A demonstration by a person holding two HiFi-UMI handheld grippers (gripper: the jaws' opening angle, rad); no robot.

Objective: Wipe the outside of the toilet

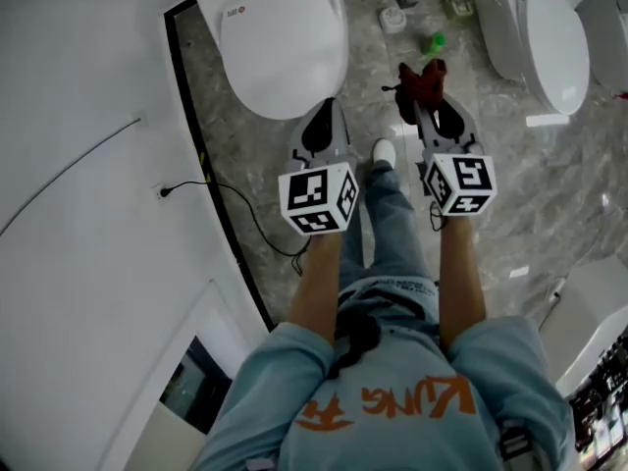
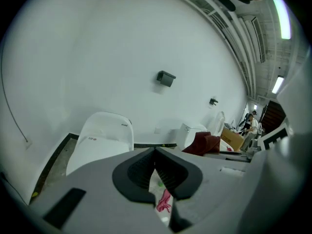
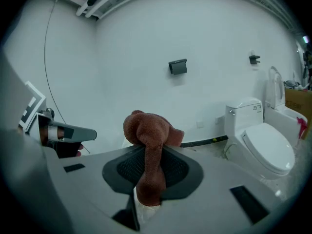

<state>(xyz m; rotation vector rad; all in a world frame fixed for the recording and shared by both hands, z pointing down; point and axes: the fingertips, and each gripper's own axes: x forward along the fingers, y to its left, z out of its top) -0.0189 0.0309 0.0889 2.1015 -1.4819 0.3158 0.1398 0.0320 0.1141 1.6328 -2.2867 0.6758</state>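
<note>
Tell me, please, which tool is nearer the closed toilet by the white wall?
Left. The left tool points at the toilet, close to its front edge; the right tool, clamping the brown cloth, sits off to its right over the floor.

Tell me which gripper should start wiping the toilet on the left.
Right. The right gripper is shut on the brown cloth. The left gripper is shut with nothing in it, though in the head view it sits nearer that toilet.
</note>
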